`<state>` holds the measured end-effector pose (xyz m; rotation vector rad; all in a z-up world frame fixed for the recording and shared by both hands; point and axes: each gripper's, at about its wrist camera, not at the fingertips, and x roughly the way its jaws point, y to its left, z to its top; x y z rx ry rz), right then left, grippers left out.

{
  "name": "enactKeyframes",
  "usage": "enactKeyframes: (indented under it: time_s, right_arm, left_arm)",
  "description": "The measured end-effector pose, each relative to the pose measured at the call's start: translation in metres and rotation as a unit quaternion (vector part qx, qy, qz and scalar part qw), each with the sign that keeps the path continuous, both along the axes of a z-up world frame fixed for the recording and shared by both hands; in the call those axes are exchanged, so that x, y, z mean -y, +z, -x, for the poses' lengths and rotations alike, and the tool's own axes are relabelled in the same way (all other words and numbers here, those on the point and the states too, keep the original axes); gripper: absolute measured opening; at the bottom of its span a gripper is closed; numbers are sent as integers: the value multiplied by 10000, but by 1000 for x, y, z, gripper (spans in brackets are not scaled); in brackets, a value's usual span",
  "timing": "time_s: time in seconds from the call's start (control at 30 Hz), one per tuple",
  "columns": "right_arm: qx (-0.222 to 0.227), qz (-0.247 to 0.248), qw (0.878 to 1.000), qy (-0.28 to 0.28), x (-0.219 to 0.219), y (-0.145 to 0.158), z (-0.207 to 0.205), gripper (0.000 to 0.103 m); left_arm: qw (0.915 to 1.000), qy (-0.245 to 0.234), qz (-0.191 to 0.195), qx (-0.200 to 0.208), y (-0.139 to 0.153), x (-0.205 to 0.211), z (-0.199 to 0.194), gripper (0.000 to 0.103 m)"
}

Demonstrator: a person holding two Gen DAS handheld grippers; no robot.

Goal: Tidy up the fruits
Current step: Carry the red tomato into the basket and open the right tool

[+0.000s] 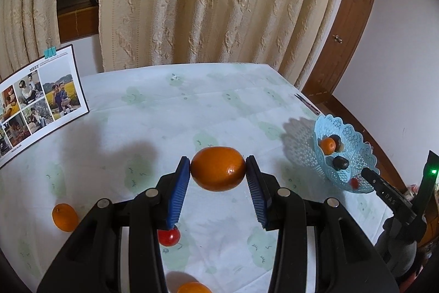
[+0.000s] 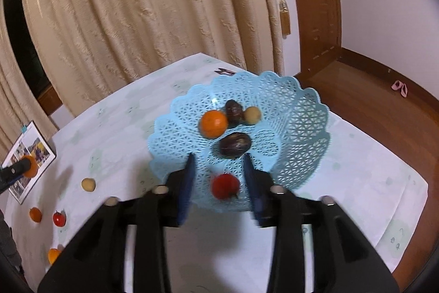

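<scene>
- The left gripper [image 1: 218, 169] clamps a large, glossy orange citrus fruit [image 1: 218, 169] between the tips of its blue ribbed pads [image 1: 179, 191], which press on the fruit's two sides; the fruit hangs clear above the pale, green-printed tablecloth [image 1: 153, 111].
- Below its left finger lies a small red cherry tomato [image 1: 169, 236]; well out to the left of that finger sits a smaller orange fruit [image 1: 64, 217], and another orange one [image 1: 193, 288] peeks in at the bottom edge.
- Beyond the left finger, far left, a clipped photo sheet [image 1: 41, 100] leans upright.
- The right gripper [image 2: 219, 169] is parted over the near rim of a light blue, lace-patterned plastic basket [image 2: 301, 114]. A red cherry tomato [image 2: 225, 186] shows blurred between the fingers, with clear gaps on both sides, so the pads do not touch it.
- Just ahead of the right fingertips, inside the basket, rest a dark brown oval fruit [image 2: 235, 144], a small orange [image 2: 213, 124], a second dark fruit [image 2: 233, 109] and a small tan round fruit [image 2: 252, 115].
- Far left of the right fingers, loose on the cloth, lie a tan ball-shaped fruit [image 2: 88, 184] and a red tomato [image 2: 59, 218].
</scene>
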<state>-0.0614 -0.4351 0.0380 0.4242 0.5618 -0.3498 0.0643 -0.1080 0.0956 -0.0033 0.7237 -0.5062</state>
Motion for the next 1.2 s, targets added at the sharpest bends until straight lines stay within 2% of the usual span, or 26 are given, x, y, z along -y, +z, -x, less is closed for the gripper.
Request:
enactKeyframes:
  time_s: [0.03,0.33,0.4,0.47,0.7,1.07,1.2]
  right_arm:
    - [50,-15,10000,-65,3,0,3,54]
    - [246,155,9986,-441,14,-6,26,56]
    - [326,256,9977,-545,16,-6,32,59]
    - [421,309,9965,-647,18,-7,38,66]
    - [635,327,9932,-920,31,-9,53,67]
    - [772,123,9929,-892,42,-14,60,69]
    - [813,130,9928,-869,42,-14,61,73]
  left_arm:
    - [10000,-1,-17,2,-1,1,0,42]
    - [9997,-155,-168,-43,-7,26,6,42]
    - [9995,-235,-222,-39,-8,37,8,42]
    - [9992,-302,-264,-33,-8,46,11,42]
    - [9970,-639,-420,70,-12,92,22,42]
    - [9911,-1218,-528,67,-20,162,37,42]
    - [9878,-1425,-616,88,-24,189,41,42]
